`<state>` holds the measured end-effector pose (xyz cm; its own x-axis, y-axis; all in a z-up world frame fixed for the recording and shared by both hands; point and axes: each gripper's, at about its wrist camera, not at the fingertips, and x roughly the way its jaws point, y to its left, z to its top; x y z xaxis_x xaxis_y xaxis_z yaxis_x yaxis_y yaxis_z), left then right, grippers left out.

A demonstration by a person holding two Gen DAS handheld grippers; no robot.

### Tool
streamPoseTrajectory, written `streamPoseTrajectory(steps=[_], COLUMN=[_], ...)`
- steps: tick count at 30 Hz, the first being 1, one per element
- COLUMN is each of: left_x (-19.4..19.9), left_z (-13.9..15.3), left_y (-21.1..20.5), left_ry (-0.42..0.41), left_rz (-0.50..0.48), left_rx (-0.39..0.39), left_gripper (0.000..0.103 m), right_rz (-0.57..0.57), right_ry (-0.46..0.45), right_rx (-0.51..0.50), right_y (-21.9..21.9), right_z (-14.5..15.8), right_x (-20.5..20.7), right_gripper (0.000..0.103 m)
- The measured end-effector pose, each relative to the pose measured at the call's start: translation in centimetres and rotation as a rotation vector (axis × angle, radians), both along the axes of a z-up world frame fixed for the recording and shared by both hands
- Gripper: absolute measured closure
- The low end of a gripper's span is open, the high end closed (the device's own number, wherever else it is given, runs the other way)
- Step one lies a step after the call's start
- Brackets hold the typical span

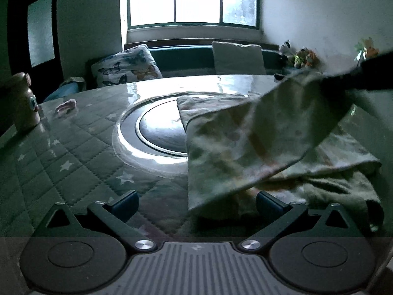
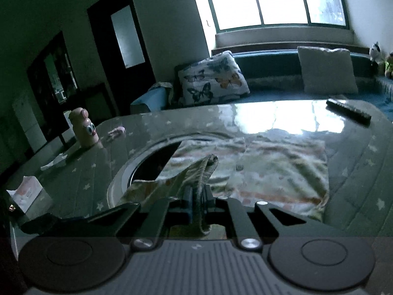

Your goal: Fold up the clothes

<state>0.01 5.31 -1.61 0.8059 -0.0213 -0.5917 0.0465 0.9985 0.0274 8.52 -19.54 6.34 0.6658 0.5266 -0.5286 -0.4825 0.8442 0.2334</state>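
On the quilted counter (image 1: 73,147), right of centre: patterned garment (image 2: 270,172) | right tongs (image 2: 197,204) clamped on lifted edge | left tongs (image 1: 196,204) wide apart, empty | advice: carry fold across evenly, keep edges aligned.

A home living room: a window seat (image 2: 282,83) with a butterfly cushion (image 2: 212,78), a big window (image 1: 194,0), a quilted table (image 1: 73,152).

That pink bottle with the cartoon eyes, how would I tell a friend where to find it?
Start at the big table with the star-patterned quilted cover under a shiny sheet. Go to its far left edge, towards the dark door. The pink bottle stands upright there, beside a small pink scrap; it is the only tall thing on the table and has two googly eyes.
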Motion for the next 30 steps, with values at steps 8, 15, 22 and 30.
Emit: streamPoseTrajectory(steps=[8,15,22,30], left_x=[0.3,0.1,0.0,-1.2], left_z=[-0.2,-0.2,0.0,1.0], left_y=[0.6,0.7,0.9,1.9], left_ry=[0.007,0.010,0.007,0.006], left_rz=[0.036,0.046,0.052,0.042], left_rx=[0.014,0.033,0.058,0.049], left_gripper=[0.000,0.000,0.000,0.000], right_rz=[-0.022,-0.067,-0.138,-0.186], right_ry=[-0.049,-0.022,0.080,0.142], right_rx=[0.008,-0.008,-0.041,-0.105], right_y=[-0.8,-1.7,-3.0,-3.7], right_z=[1.5,0.2,-3.4,-6.4], right_x=[-0.3,-0.2,0.7,1.7], right_gripper=[0.096,0.096,0.096,0.094])
